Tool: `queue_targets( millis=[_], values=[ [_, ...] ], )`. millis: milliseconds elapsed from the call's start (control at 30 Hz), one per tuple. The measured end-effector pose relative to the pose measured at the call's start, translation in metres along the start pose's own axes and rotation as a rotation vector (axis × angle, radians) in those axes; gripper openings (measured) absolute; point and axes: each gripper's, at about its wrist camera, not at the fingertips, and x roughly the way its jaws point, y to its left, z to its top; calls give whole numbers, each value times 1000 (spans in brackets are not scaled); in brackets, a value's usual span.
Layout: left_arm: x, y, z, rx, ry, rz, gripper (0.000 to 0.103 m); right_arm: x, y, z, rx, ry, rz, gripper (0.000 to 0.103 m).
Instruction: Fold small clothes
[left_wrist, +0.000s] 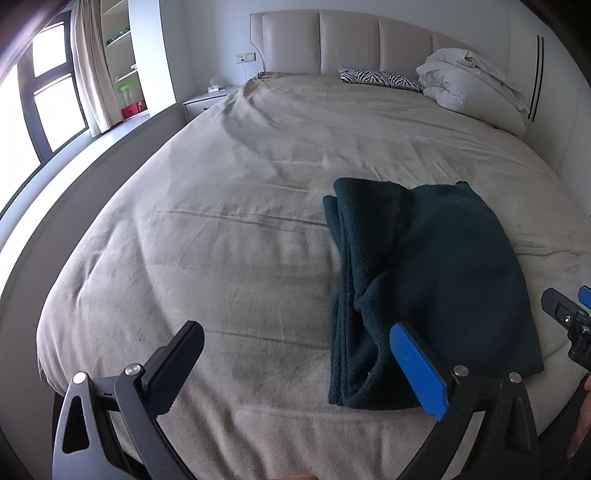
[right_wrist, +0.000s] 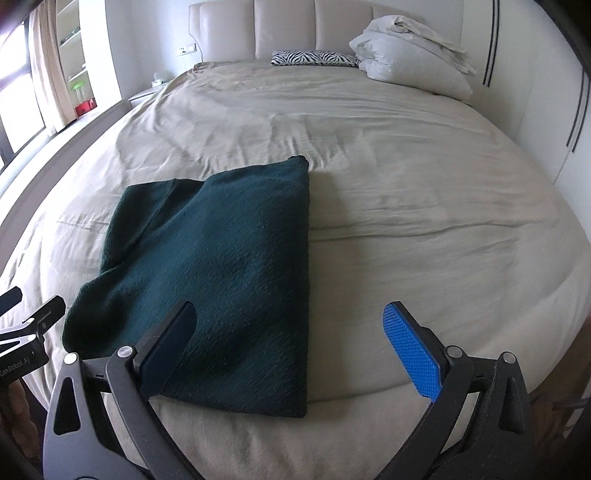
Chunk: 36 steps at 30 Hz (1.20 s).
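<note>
A dark green knitted garment (left_wrist: 436, 280) lies folded into a rough rectangle on the beige bed sheet (left_wrist: 221, 229), near the bed's front edge. It also shows in the right wrist view (right_wrist: 221, 273). My left gripper (left_wrist: 295, 354) is open and empty, hovering just left of the garment's near left corner. My right gripper (right_wrist: 291, 332) is open and empty above the garment's near right part. The left gripper shows at the left edge of the right wrist view (right_wrist: 26, 325), and the right gripper at the right edge of the left wrist view (left_wrist: 569, 314).
White pillows and bedding (left_wrist: 476, 85) and a zebra-print cushion (left_wrist: 380, 79) lie at the padded headboard (left_wrist: 351, 40). A nightstand (left_wrist: 207, 101), shelves (left_wrist: 122, 55) and a window (left_wrist: 44, 103) are to the left. A white wardrobe (right_wrist: 554, 92) stands on the right.
</note>
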Motion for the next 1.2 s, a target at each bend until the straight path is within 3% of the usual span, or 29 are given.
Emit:
queue_targets(
  millis=[1200],
  values=[
    [1, -5, -3, 0, 6, -2, 103, 6, 7, -3, -4, 17, 3, 103]
  ],
)
